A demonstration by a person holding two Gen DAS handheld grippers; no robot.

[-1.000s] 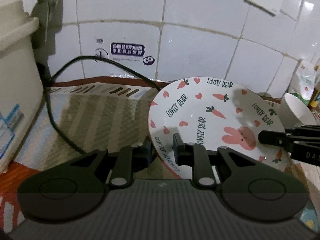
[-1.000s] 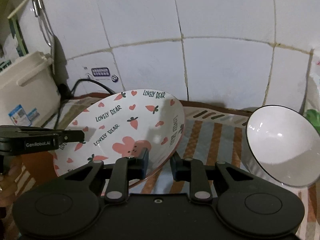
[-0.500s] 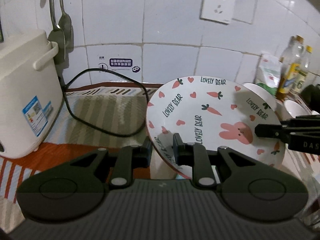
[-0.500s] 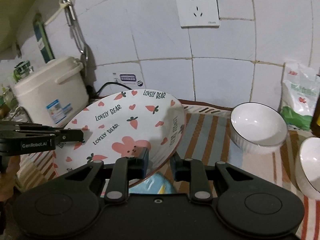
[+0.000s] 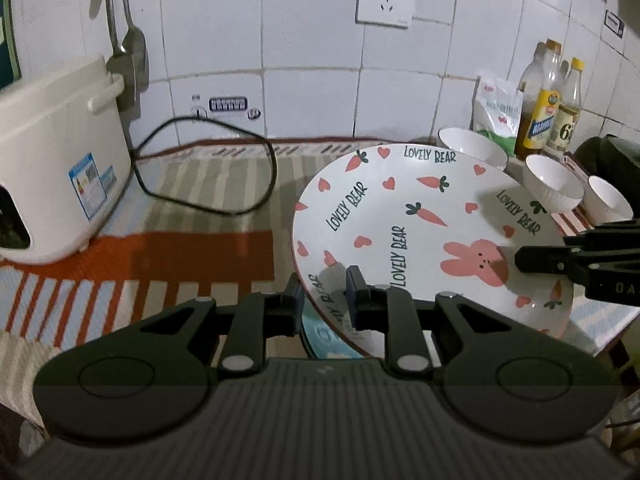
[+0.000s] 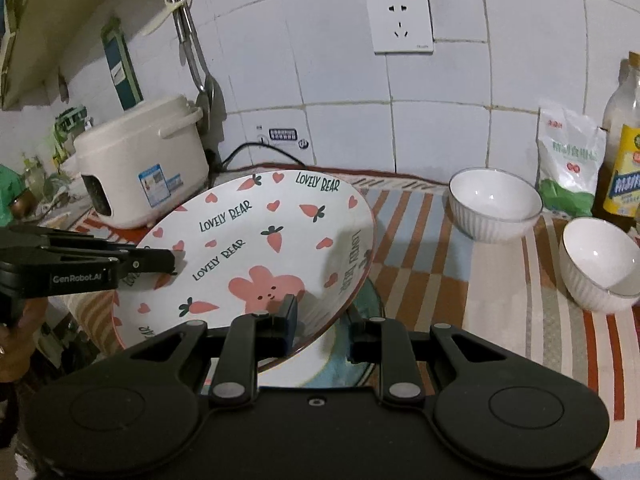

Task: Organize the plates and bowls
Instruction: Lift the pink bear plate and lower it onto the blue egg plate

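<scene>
A white plate [image 5: 400, 208] printed with pink rabbits, carrots, hearts and "LOVELY BEAR" hangs tilted above the striped cloth. My left gripper [image 5: 324, 292] is shut on its near left rim. My right gripper [image 6: 322, 320] is shut on the plate [image 6: 260, 232] at the opposite rim, one finger over the rabbit and one under. Each view shows the other gripper's fingers: the right gripper [image 5: 540, 260] and the left gripper [image 6: 160, 258]. A teal-patterned plate [image 6: 352, 360] lies just below the held one, mostly hidden. White bowls [image 6: 494, 204] [image 6: 600, 264] stand at the right.
A white rice cooker [image 5: 52, 168] stands at the left with its black cable [image 5: 208, 168] looped on the striped cloth [image 5: 192, 248]. Oil bottles [image 5: 544, 108] and a bag [image 5: 498, 112] stand at the back right. Ladles [image 5: 128, 40] hang on the tiled wall.
Both grippers drew back from the wall and rose a little, carrying the plate between them. The cooker, bowls and bottles came into view.
</scene>
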